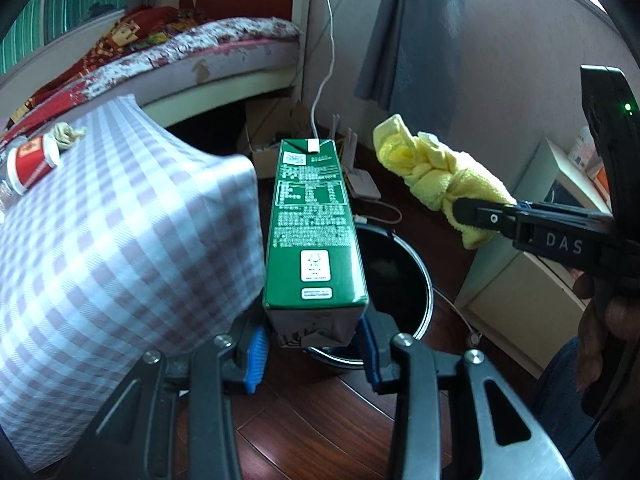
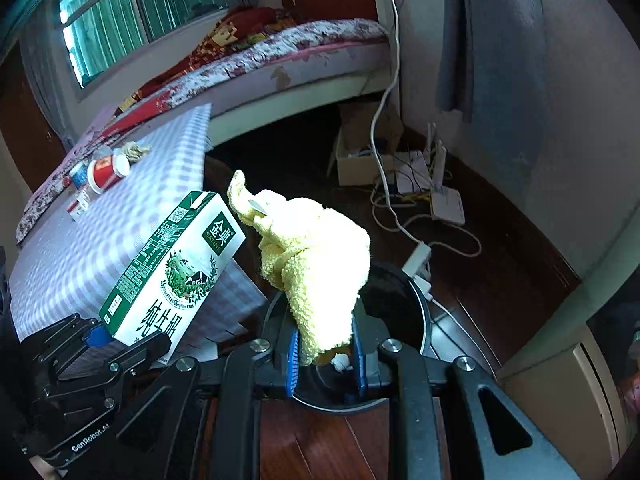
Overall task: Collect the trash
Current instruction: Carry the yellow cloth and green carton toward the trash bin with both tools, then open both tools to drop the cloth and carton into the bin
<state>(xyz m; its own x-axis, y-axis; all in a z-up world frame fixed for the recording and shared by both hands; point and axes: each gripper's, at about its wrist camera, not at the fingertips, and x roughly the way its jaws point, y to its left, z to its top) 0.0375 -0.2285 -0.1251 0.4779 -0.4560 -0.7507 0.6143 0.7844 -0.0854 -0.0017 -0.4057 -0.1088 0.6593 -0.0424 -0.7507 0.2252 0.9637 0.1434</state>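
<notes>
Left hand-held gripper (image 1: pixel 312 344) tilted downward, clamping milk carton (image 1: pixel 314 224); right hand-held gripper (image 2: pixel 326 354) tilted downward, clamping yellow cloth (image 2: pixel 316 260); bin (image 1: pixel 400 280) below both.

- A bed (image 2: pixel 320 40) with a flowered cover stands far off, under the window (image 2: pixel 132 4).
- A white cable (image 2: pixel 394 60) hangs down the wall.
- A cardboard box (image 2: pixel 360 160) sits on the wooden floor (image 2: pixel 320 440), left of a white router (image 2: pixel 448 204).
- A grey curtain (image 1: pixel 408 32) hangs far right.
</notes>
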